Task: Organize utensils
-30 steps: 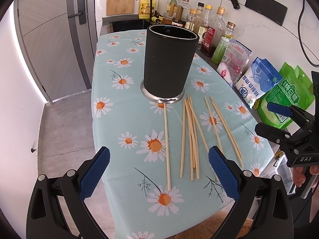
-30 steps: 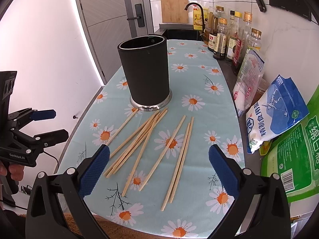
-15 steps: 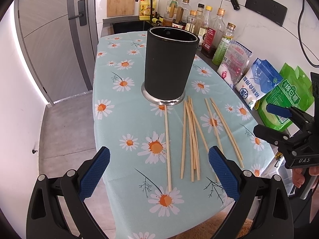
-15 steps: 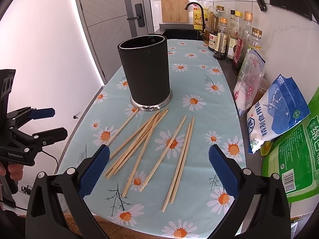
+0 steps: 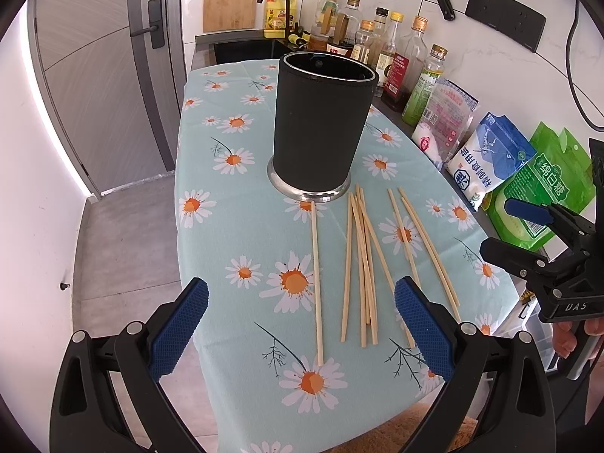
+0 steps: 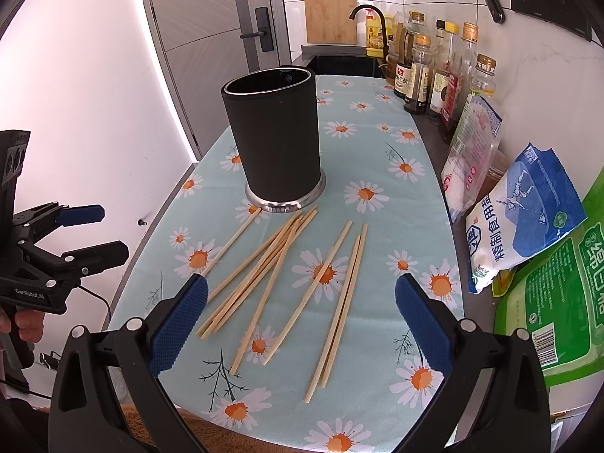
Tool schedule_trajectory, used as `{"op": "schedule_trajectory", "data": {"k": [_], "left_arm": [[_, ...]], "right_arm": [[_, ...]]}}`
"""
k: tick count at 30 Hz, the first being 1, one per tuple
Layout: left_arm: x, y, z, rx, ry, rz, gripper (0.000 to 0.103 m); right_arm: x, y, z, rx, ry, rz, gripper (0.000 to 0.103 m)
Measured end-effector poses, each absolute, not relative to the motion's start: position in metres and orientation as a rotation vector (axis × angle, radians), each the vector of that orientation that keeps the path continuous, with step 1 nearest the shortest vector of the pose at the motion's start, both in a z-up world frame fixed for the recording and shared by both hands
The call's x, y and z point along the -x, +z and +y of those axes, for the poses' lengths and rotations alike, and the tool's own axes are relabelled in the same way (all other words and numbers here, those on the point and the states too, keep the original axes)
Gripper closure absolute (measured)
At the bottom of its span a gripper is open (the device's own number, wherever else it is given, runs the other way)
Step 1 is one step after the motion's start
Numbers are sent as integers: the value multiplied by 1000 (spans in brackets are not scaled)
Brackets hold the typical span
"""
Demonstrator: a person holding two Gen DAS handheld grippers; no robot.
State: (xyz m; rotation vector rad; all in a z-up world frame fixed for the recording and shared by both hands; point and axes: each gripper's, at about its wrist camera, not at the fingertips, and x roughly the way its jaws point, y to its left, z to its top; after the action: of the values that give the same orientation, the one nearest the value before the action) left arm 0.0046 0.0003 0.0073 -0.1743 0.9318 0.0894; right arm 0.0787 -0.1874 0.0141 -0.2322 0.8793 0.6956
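Since a second before, the left gripper point(image 5: 301, 326) had moved a little closer to the table; nothing on it had shifted. Both the left gripper and the right gripper point(image 6: 301, 324) were wide open and held nothing. The thin wooden chopsticks point(image 5: 362, 260) lay loose on the daisy-patterned blue tablecloth point(image 5: 211, 173), at six o'clock from the tall black round holder point(image 5: 321, 128).

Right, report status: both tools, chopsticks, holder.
Left tool open, empty. Right tool open, empty. Chopsticks all loose on the cloth, none in the black holder. Nothing blocking.
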Motion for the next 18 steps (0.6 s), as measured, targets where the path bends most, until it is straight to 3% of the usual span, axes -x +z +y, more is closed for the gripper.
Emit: {"op": "schedule_trajectory", "data": {"k": [18], "left_arm": [[-9, 12, 5, 230, 109, 938, 6]], "right_arm": [[-92, 16, -182, 221, 720, 892, 4]]}}
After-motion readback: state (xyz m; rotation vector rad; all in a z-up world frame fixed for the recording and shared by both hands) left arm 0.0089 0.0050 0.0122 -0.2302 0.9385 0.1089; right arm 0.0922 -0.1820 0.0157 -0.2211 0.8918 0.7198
